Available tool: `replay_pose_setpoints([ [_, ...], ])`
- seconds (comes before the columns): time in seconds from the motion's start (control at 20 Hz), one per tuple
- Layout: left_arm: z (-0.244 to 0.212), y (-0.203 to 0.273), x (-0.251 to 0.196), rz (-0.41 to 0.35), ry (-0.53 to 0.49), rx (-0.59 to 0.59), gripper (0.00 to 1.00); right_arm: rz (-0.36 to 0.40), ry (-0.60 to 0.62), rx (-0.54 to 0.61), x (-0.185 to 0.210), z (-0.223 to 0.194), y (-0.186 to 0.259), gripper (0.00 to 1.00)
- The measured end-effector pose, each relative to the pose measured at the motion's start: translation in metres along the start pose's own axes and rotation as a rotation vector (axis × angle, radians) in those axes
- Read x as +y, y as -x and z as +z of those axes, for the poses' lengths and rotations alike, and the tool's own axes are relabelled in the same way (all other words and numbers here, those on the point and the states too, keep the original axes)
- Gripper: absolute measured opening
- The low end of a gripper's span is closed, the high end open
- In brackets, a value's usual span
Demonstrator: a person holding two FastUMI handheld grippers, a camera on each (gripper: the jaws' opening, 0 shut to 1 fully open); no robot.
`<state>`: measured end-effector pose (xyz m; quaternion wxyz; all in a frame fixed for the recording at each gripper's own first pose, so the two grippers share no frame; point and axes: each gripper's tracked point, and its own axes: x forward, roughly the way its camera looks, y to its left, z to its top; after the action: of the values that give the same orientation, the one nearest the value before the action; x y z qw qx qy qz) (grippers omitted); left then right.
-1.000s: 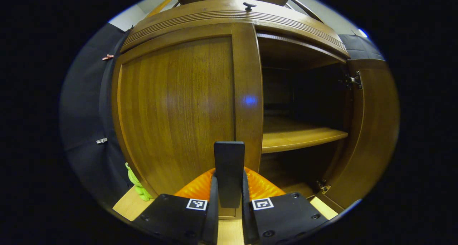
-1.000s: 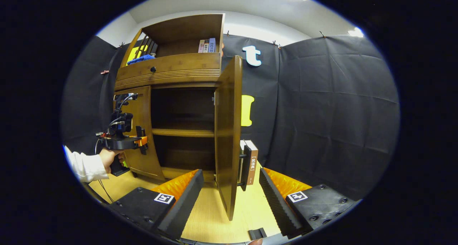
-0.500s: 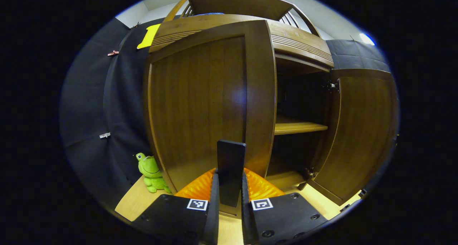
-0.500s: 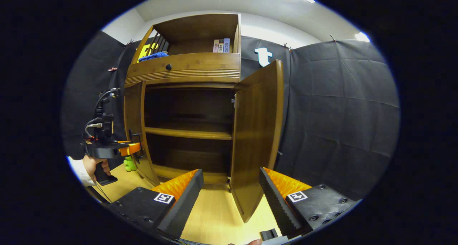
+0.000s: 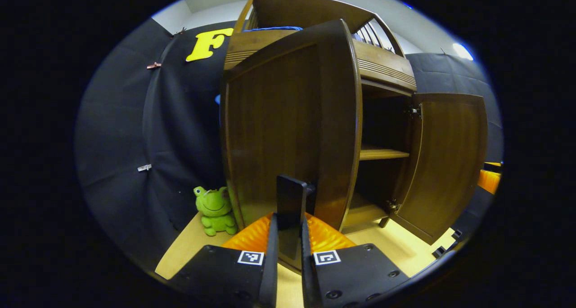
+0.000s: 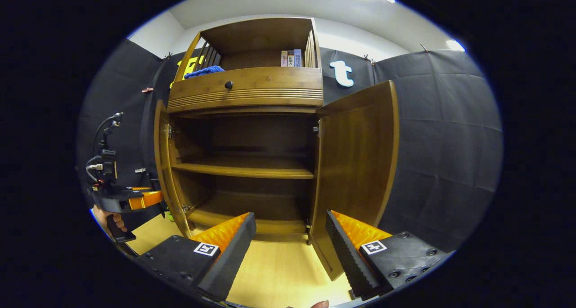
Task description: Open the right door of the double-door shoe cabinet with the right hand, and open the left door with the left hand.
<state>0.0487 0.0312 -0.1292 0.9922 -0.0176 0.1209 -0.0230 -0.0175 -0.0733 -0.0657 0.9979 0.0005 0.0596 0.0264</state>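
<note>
The wooden shoe cabinet (image 6: 247, 92) stands with both doors swung out. In the left gripper view my left gripper (image 5: 288, 236) is shut on the dark upright handle (image 5: 291, 195) of the left door (image 5: 288, 119), which is turned well away from the cabinet front. The right door (image 5: 450, 164) hangs open on its hinges. In the right gripper view my right gripper (image 6: 290, 218) is open and holds nothing; the right door (image 6: 355, 173) stands just beyond its right finger. The left door (image 6: 161, 164) appears edge-on there, with the left gripper (image 6: 135, 200) and a hand (image 6: 108, 220) beside it.
Inside the cabinet a shelf (image 6: 243, 169) spans the width. A drawer with a knob (image 6: 228, 85) sits above the doors; books (image 6: 290, 58) and a blue cloth (image 6: 204, 71) lie on top. A green frog toy (image 5: 215, 209) sits on the wooden floor (image 6: 279, 272) left of the cabinet.
The left door has swung far outward with my left gripper on its handle. The right door has opened wider, and my right gripper, open throughout, now faces the cabinet's inside.
</note>
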Motion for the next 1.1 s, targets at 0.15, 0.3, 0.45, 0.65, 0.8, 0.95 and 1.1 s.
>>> replay_pose_setpoints([
  [0.15,-0.003,0.015,0.023,0.007,0.012,0.005,0.24,0.013,-0.011,0.003,0.021,-0.003,-0.002,0.96],
  [0.3,-0.005,0.027,0.050,0.012,0.021,-0.001,0.21,0.028,-0.029,0.004,0.042,-0.006,-0.004,0.99],
  [0.45,-0.007,0.035,0.075,0.014,0.022,-0.012,0.16,0.033,-0.034,0.000,0.058,-0.006,-0.007,0.99],
  [0.65,-0.012,0.045,0.097,-0.006,0.024,-0.015,0.12,0.043,-0.025,-0.002,0.078,-0.007,-0.007,1.00],
  [0.8,-0.013,0.046,0.110,0.000,0.041,-0.026,0.12,0.045,-0.006,-0.010,0.084,-0.005,-0.005,0.99],
  [0.95,-0.012,0.047,0.125,0.004,0.057,-0.032,0.12,0.037,-0.004,-0.011,0.085,-0.005,-0.004,0.99],
  [1.1,-0.009,0.050,0.125,-0.045,0.101,-0.036,0.09,0.022,-0.009,-0.013,0.082,-0.004,-0.002,0.99],
])
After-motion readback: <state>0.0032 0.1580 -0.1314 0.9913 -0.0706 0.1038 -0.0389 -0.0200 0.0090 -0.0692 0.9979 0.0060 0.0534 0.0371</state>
